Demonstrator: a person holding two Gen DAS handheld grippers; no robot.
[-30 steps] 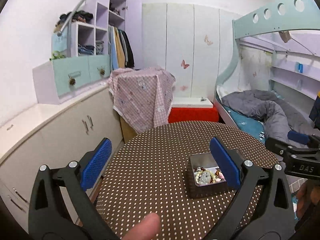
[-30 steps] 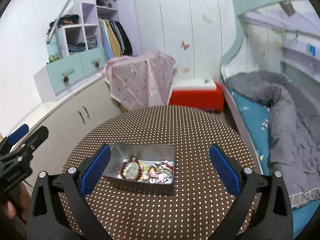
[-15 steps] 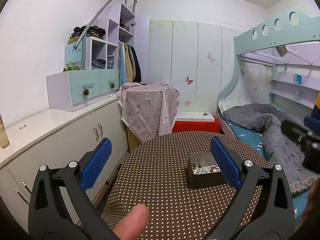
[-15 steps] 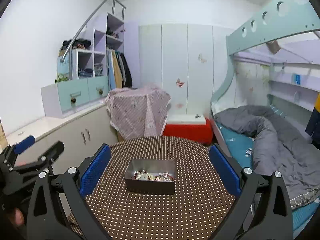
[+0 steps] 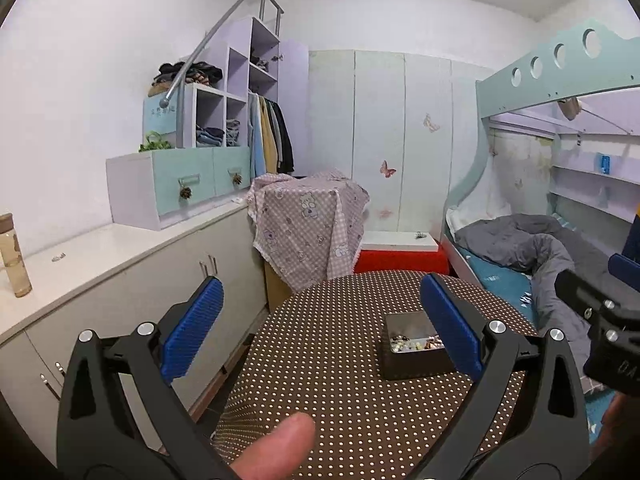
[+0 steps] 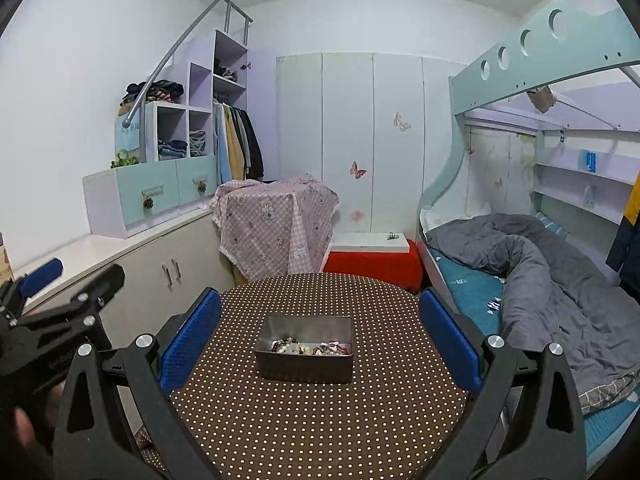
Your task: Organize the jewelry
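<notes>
A dark metal tin [image 6: 305,366] holding mixed jewelry [image 6: 310,347] sits near the middle of a round table with a brown polka-dot cloth [image 6: 320,420]. In the left wrist view the tin [image 5: 412,354] is at the right, partly behind a blue pad. My left gripper [image 5: 320,330] is open and empty, held back above the table's near left part. My right gripper [image 6: 320,340] is open and empty, held back from the tin, which shows between its fingers. The left gripper also shows in the right wrist view [image 6: 52,320] at the left edge.
A white cabinet counter [image 5: 100,256] runs along the left with a bottle [image 5: 14,256] on it. A checked cloth [image 6: 276,224] covers furniture behind the table. A red box [image 6: 372,266] and a bunk bed with a grey duvet [image 6: 540,280] stand at the right.
Both grippers have pulled up and back from the table. The tin looks smaller and farther away than before. Both stay open and empty.
</notes>
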